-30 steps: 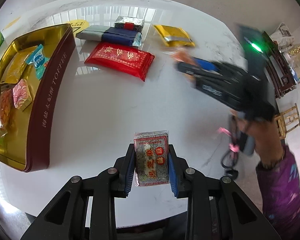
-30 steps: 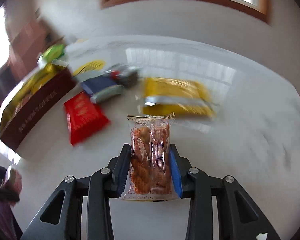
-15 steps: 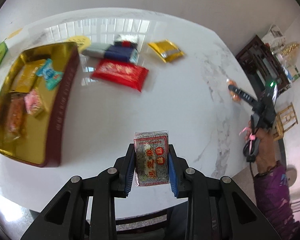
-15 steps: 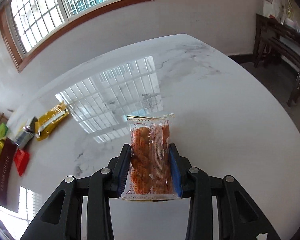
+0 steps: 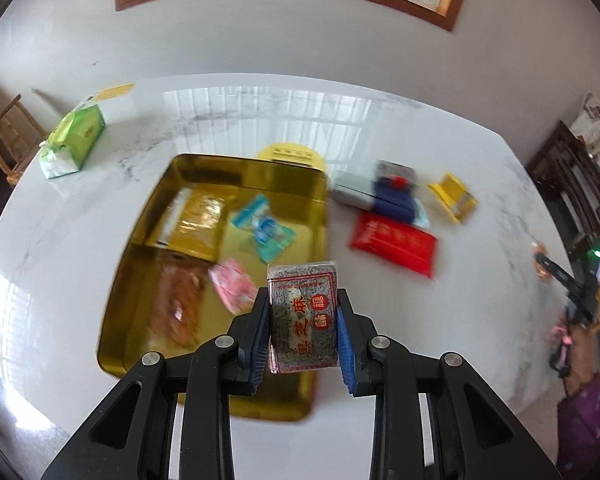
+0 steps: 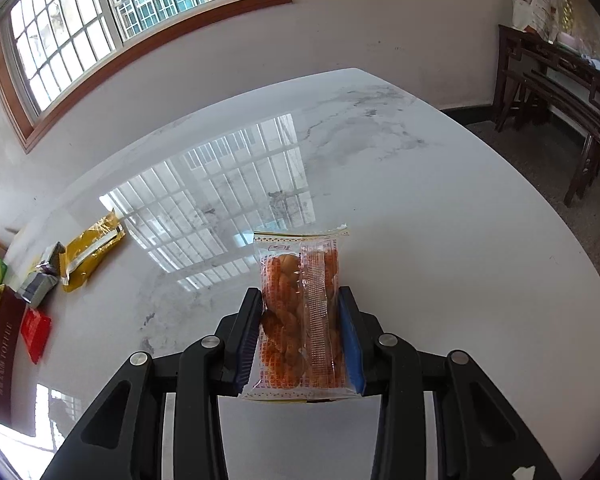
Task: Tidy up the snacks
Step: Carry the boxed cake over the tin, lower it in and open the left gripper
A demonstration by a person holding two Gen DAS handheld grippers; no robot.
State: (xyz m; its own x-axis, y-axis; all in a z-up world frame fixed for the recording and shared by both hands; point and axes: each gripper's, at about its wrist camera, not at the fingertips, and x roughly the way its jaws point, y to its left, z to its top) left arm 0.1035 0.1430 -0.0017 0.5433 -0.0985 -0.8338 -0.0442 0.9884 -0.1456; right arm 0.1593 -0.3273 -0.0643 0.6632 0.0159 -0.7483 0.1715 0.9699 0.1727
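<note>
Over the gold tin: left gripper (image 5: 303,330) squeezes the sesame bar pack (image 5: 303,316) by its two long sides.
Sesame bar pack: small, light, stiff — a bit crumbly, I think.
Gold tin (image 5: 203,368): open, snacks inside.
Far right of the gold tin: right gripper (image 6: 301,330) clamps the twisted-dough pack (image 6: 300,312) — crinkly, slippery, breakable.

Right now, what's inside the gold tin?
In the gold tin: a gold packet, a blue-white packet, a pink packet and a blurred orange-brown packet. The left gripper and its sesame bar hide the near right corner.
</note>
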